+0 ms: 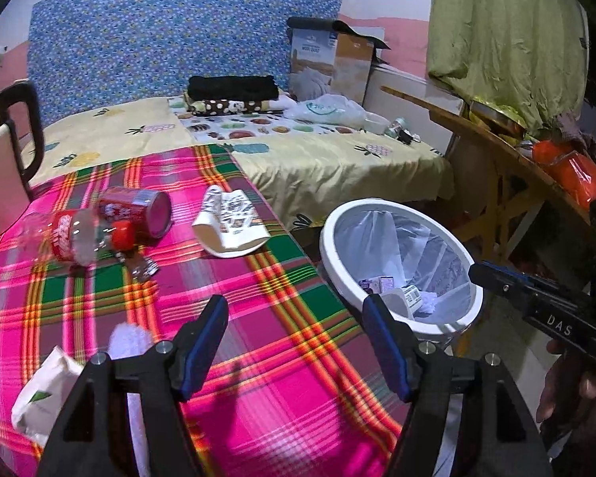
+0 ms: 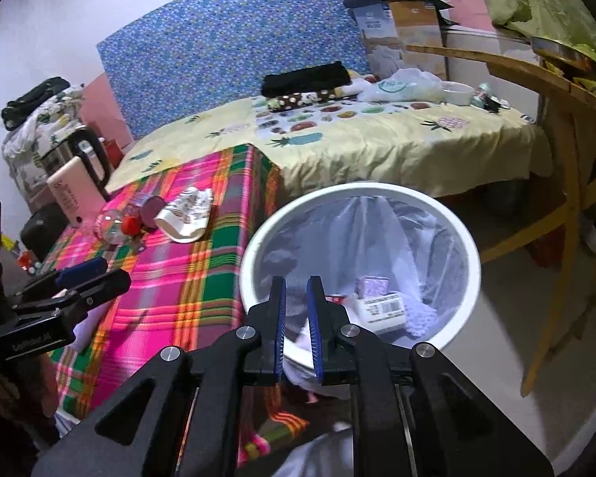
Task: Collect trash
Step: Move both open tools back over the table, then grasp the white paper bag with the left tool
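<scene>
The tablecloth is a loud plaid: hot pink crossed with green, orange and yellow stripes. On it lie a red can, a clear bottle with a red label and red cap, and a white cup with black print. The bin is white, lined with a pale translucent bag. The sheet behind is pale yellow with pineapples; the headboard is blue, speckled with small yellow and white dots. Both grippers are black with blue pads. A green curtain hangs at right, above an orange bag.
</scene>
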### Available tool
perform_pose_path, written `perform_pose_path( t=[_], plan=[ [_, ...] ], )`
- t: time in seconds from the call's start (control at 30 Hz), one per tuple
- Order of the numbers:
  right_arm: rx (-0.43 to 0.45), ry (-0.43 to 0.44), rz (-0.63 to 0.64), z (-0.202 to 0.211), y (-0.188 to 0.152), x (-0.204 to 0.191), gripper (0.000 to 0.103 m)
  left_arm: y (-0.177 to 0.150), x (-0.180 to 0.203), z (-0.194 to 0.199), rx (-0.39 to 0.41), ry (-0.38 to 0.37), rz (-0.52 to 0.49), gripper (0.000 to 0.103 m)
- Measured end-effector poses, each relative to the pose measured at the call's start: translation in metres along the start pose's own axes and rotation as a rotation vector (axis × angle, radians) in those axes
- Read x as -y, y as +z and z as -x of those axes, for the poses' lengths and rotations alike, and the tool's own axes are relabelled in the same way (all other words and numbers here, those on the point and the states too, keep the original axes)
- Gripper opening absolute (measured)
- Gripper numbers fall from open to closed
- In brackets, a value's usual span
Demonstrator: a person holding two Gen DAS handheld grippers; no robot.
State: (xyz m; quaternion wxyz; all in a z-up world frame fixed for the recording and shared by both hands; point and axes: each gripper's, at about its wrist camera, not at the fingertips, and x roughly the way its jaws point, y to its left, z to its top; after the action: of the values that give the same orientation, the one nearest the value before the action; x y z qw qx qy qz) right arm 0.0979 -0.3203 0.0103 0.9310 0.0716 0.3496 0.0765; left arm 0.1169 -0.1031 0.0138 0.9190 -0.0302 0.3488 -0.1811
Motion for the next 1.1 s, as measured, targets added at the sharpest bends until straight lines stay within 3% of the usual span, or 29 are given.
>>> perform_pose_path(
  t=[0.1,0.13,0.17,0.47,0.8,1.1],
  plan=[
    [-0.001,0.037,-0.002,-0.001,-0.001,-0.006,0.037,-0.006,-0.009,0.006,0.000,0.018,0.015,0.072],
    [-0.001,0.051,0.001,-0.002,-0.001,-0.010,0.055,-0.007,-0.013,0.008,-0.001,0.025,0.022,0.072],
    [0.000,0.063,0.006,-0.002,-0.002,-0.013,0.063,-0.010,-0.017,0.011,-0.001,0.026,0.030,0.072],
    [0.010,0.149,0.098,-0.003,-0.001,-0.046,0.063,-0.031,-0.062,0.037,0.012,0.118,0.092,0.072],
    [-0.058,0.236,0.152,-0.012,-0.001,-0.077,0.063,-0.047,-0.119,0.062,0.032,0.266,0.150,0.072],
    [-0.084,0.263,0.191,-0.016,-0.002,-0.096,0.063,-0.062,-0.144,0.052,-0.028,0.278,0.149,0.072]
  ],
)
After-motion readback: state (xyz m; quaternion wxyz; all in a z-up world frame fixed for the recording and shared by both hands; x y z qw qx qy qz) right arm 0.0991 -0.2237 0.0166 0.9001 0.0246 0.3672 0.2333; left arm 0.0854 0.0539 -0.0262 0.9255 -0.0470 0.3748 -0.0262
